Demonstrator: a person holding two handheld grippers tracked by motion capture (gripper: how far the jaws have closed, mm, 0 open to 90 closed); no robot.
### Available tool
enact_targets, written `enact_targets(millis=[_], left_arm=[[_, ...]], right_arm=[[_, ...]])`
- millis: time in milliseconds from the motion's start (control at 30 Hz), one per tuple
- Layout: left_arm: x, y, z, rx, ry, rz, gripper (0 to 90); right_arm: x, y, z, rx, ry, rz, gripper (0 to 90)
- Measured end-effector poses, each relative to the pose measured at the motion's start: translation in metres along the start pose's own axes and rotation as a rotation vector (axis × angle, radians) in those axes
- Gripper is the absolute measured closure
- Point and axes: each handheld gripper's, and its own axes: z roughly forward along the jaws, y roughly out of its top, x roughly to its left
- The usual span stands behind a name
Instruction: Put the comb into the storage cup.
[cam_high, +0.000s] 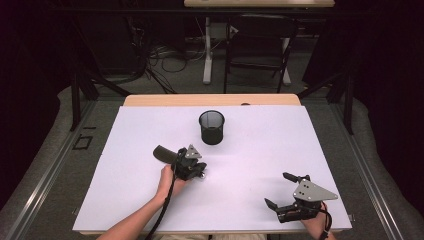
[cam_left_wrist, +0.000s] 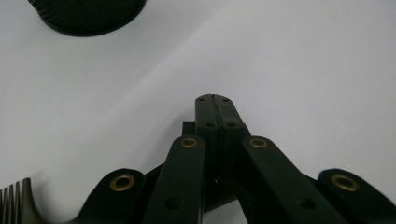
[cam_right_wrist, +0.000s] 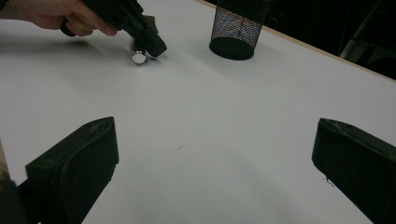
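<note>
Jaws pressed flat together, the left gripper rests low on the white table, gripping nothing; a dark comb lies just beside it (its teeth edge into the left gripper view). Near the gripper's tip, a small silvery cylinder sits on the surface. Beyond stands the black mesh cup, apparently empty. Well apart, the right gripper hovers with jaws spread wide. Nothing seems picked up yet; the work looks barely begun.

Matt black wire-mesh cup, smooth white matt tabletop, matt black plastic comb.
</note>
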Motion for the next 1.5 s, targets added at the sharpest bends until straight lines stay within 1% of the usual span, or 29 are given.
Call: enact_targets(millis=[100,167,200,300,367,433,667,867,933,1133,1267,1367,1400,1500], left_arm=[[0.000,-0.002,-0.001,0.011,-0.001,-0.001,90.0],[0.000,-0.003,-0.002,0.019,-0.006,0.004,90.0],[-0.001,-0.003,-0.003,0.019,-0.001,0.007,90.0],[-0.002,-0.003,-0.005,0.024,-0.008,0.017,90.0],[-0.003,-0.004,-0.006,0.027,-0.021,0.011,90.0],[-0.002,-0.004,-0.007,0.033,-0.024,0.022,90.0],[-0.001,-0.006,-0.008,0.053,-0.022,0.026,90.0],[0.001,-0.009,-0.014,0.052,-0.020,0.022,90.0],[0.001,-0.010,-0.014,0.053,-0.021,0.018,90.0],[-0.001,-0.011,-0.014,0.076,-0.020,0.042,90.0],[-0.002,-0.012,-0.016,0.072,-0.017,0.043,90.0],[-0.001,-0.013,-0.017,0.079,-0.017,0.042,90.0],[-0.001,-0.014,-0.017,0.075,-0.016,0.034,90.0],[0.001,-0.016,-0.019,0.079,-0.015,0.030,90.0]], right_arm=[[0.000,0.000,0.000,0.001,-0.001,0.000,0.2],[0.000,0.000,0.000,0.003,-0.002,0.000,0.2],[0.000,0.000,0.000,0.003,-0.002,0.001,0.2],[0.000,0.000,0.000,0.004,-0.003,0.000,0.2],[0.000,0.000,0.000,0.004,-0.002,0.001,0.2],[0.000,0.000,-0.001,-0.007,-0.002,0.001,0.1],[0.000,0.000,-0.001,-0.006,-0.004,0.000,0.1],[0.000,0.000,-0.001,-0.007,-0.004,0.000,0.1],[0.000,0.000,-0.001,-0.005,-0.003,0.000,0.1],[0.000,0.000,-0.001,-0.006,-0.003,0.001,0.1],[-0.001,0.000,-0.001,-0.007,-0.004,-0.002,0.1],[0.000,0.000,-0.001,-0.007,-0.002,-0.002,0.1],[0.000,0.000,-0.001,-0.008,-0.003,-0.001,0.1],[-0.001,0.000,0.000,-0.007,-0.003,0.000,0.1]])
